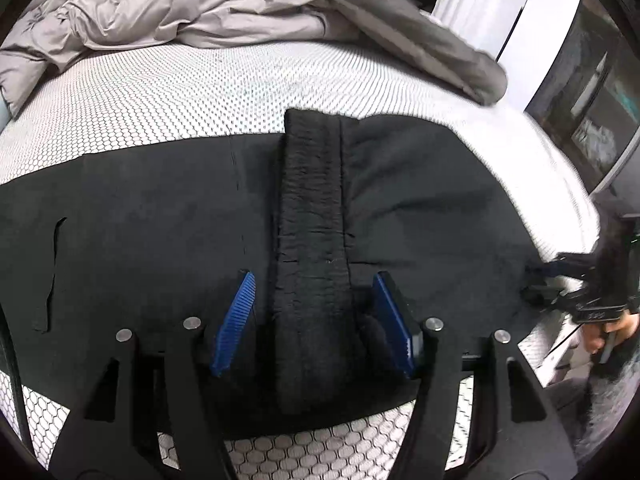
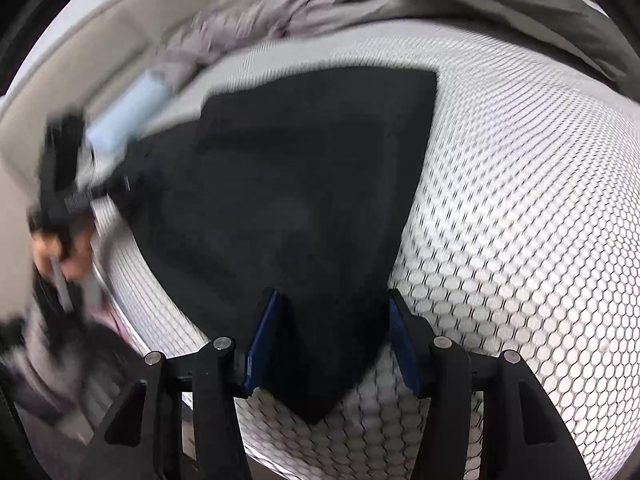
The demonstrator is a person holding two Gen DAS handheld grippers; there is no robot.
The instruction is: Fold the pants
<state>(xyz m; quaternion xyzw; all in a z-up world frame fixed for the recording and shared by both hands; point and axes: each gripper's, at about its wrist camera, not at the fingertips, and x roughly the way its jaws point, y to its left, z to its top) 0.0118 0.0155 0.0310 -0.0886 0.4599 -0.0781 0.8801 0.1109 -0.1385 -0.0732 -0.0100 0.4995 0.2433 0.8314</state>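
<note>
Watching both tongs | left tongs open astride waistband, right tongs open over pants corner | you risk grabbing only the top layer.

Bare honeycomb-patterned mattress lay open at twelve o'clock beyond the black pants, while a rumpled grey duvet blocked the far edge from ten to two o'clock.
</note>
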